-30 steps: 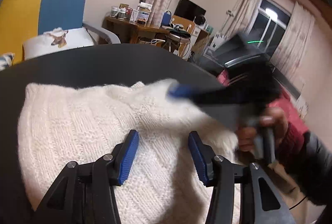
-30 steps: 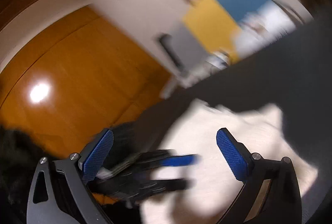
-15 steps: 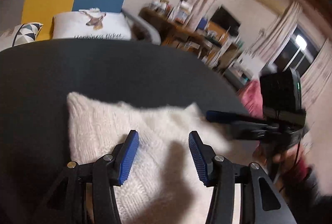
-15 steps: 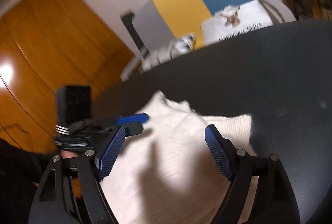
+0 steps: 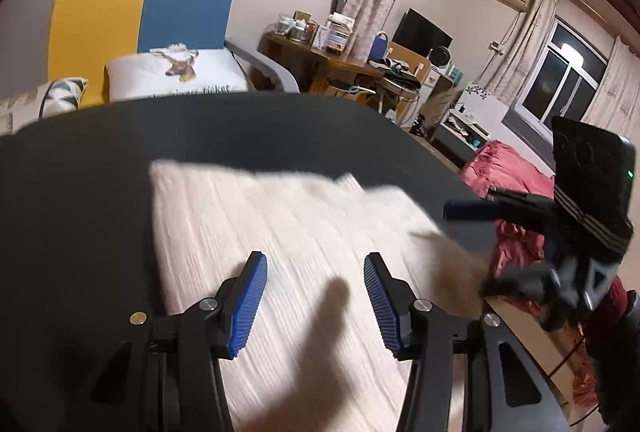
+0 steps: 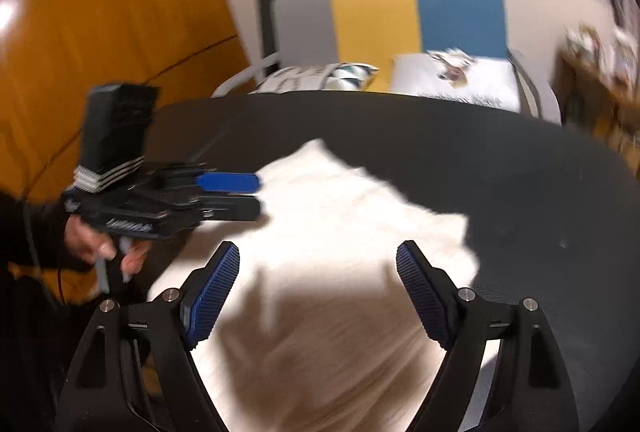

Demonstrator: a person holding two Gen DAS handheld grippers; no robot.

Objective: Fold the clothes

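A white knitted sweater point(image 5: 280, 224) lies folded into a rough rectangle on the black table point(image 5: 100, 192). My left gripper point(image 5: 315, 272) hangs above its near part, open, with nothing between the blue pads. In the right wrist view the sweater point(image 6: 340, 216) is blurred, and my right gripper point(image 6: 318, 256) is open over it, also holding nothing. Each view shows the other gripper off the sweater's side edge: the right gripper point(image 5: 480, 210) at right, the left gripper point(image 6: 244, 196) at left, held by a hand point(image 6: 86, 244).
Beyond the table's far edge stands a chair with a grey, yellow and blue back point(image 5: 140, 4) and white cushions point(image 5: 176, 76). A cluttered wooden desk point(image 5: 320, 52) is at the back, red fabric point(image 5: 508, 168) at right, and an orange wooden wall point(image 6: 100, 12) at left.
Both grippers have drawn back and up from the sweater, which now looks smaller and farther off. The right gripper has rolled upright and its jaws stand a little narrower. The sweater lies let go.
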